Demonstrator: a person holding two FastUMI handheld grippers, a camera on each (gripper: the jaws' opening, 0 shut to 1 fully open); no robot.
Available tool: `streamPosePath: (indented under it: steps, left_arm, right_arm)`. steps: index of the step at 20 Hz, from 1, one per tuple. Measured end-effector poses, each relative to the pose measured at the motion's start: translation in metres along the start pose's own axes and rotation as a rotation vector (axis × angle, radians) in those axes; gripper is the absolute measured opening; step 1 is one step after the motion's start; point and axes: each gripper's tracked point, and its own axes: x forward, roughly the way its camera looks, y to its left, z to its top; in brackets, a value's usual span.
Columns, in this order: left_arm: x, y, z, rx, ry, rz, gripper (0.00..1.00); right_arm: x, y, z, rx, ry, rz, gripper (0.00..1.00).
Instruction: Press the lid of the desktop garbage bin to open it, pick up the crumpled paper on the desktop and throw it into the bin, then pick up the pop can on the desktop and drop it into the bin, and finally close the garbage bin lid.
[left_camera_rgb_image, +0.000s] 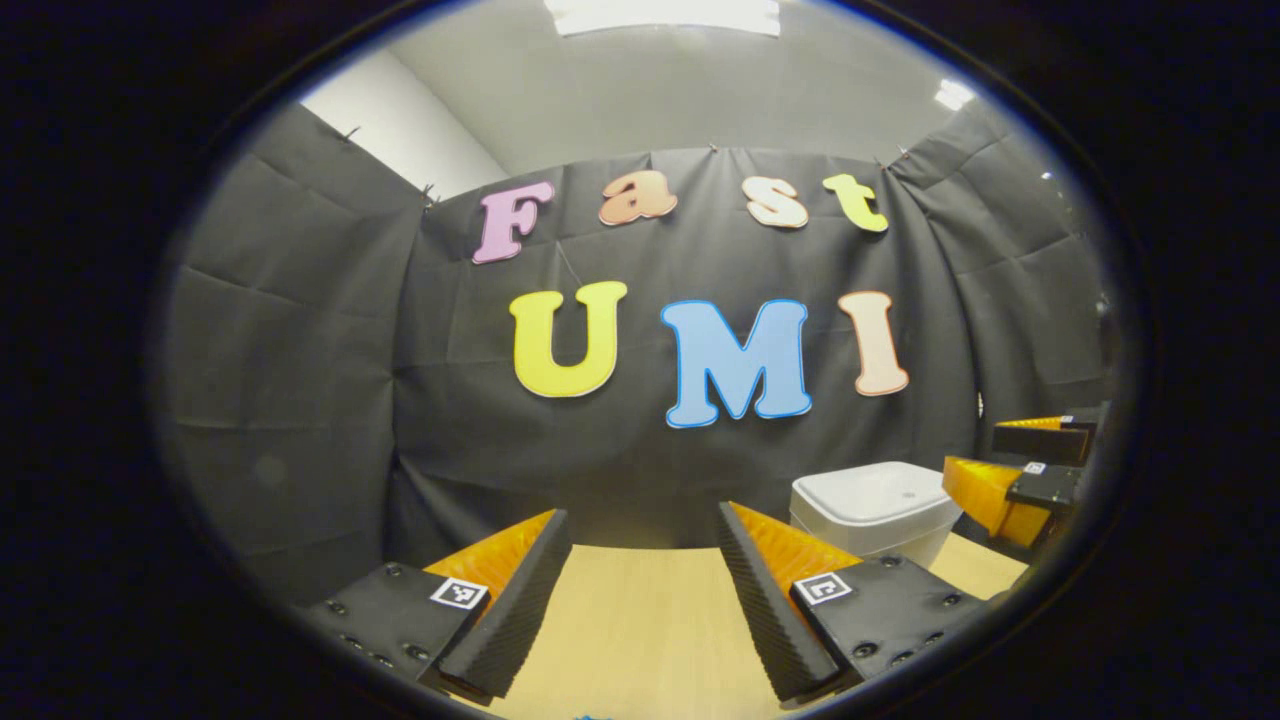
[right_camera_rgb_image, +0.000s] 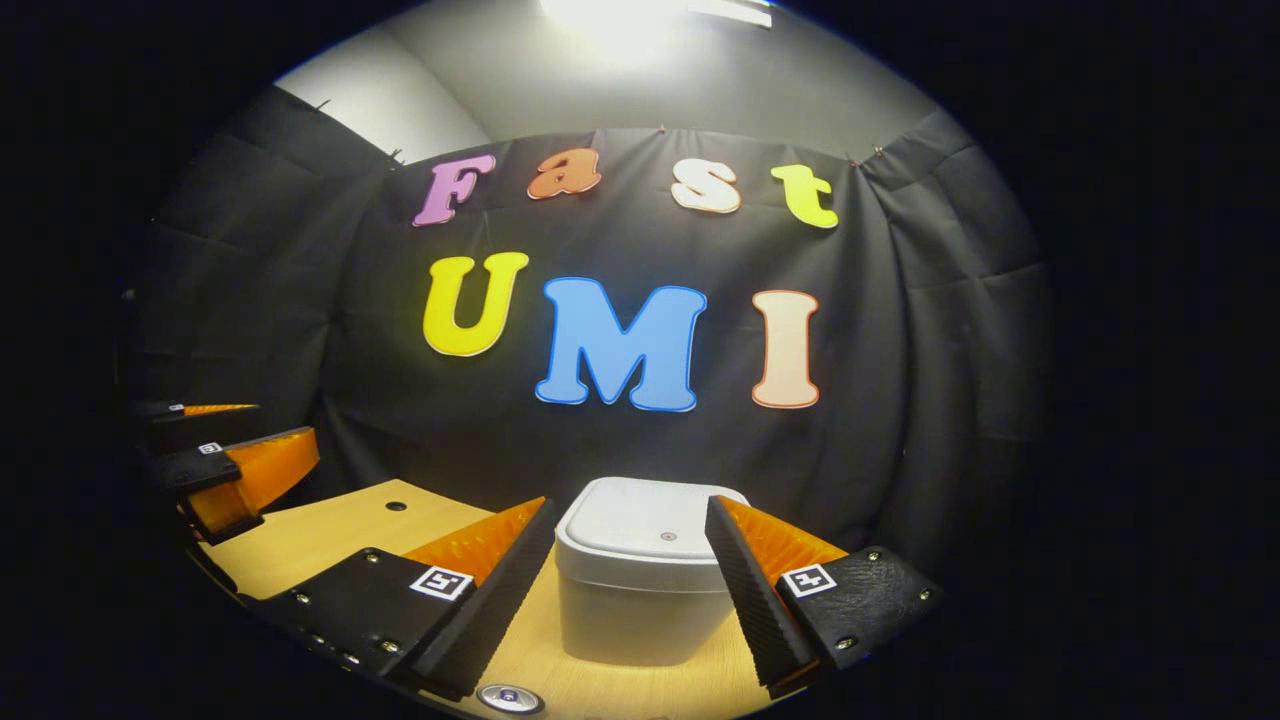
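Pop can (right_camera_rgb_image: 509, 697) below right gripper (right_camera_rgb_image: 632, 535), jaws spread, closed bin (right_camera_rgb_image: 640, 585) between, left gripper (left_camera_rgb_image: 642, 540) spread

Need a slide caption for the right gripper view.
Open right gripper framing the closed white desktop bin on the wooden table, pop can below.

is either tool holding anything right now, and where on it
Nothing is held. The left tool is open over bare table; the right tool is open, facing the closed bin.
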Motion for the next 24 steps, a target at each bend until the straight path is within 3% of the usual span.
streamPosePath:
  steps: [2,3,4,7,8,15,16,18,21,22,24]
  left_arm:
    - [0.003,-0.005,-0.002,-0.006,0.005,-0.020,0.95]
    - [0.004,-0.007,-0.003,-0.006,0.005,-0.029,0.95]
    - [0.006,-0.009,-0.003,-0.004,0.005,-0.039,0.95]
    - [0.012,-0.014,-0.002,-0.004,0.002,-0.062,0.95]
    - [0.013,-0.015,-0.003,-0.005,0.003,-0.068,0.95]
    - [0.017,-0.018,-0.007,-0.010,0.009,-0.087,0.95]
    - [0.018,-0.017,-0.006,-0.011,0.008,-0.087,0.96]
    - [0.017,-0.016,-0.006,-0.011,0.005,-0.083,0.95]
    - [0.018,-0.017,-0.007,-0.017,0.006,-0.083,0.95]
    - [0.018,-0.017,-0.007,-0.019,0.007,-0.083,0.95]
    - [0.020,-0.018,-0.008,-0.022,0.007,-0.082,0.95]
  right_arm:
    - [0.011,-0.016,-0.002,0.012,0.018,-0.045,0.91]
    - [0.017,-0.019,-0.004,0.018,0.029,-0.056,0.77]
    - [0.022,-0.023,-0.005,0.023,0.037,-0.061,0.73]
    - [0.036,-0.029,-0.008,0.047,0.055,-0.068,0.70]
    - [0.041,-0.028,-0.010,0.051,0.060,-0.069,0.55]
    - [0.069,-0.017,-0.025,0.021,0.109,-0.042,0.51]
    - [0.068,-0.026,-0.028,0.018,0.118,-0.083,0.57]
    - [0.080,-0.027,-0.030,0.031,0.125,-0.085,0.14]
    - [0.093,-0.030,-0.037,0.051,0.161,-0.085,0.14]
    - [0.086,-0.027,-0.043,0.061,0.173,-0.072,0.04]
    - [0.095,-0.024,-0.052,0.073,0.207,-0.056,0.01]
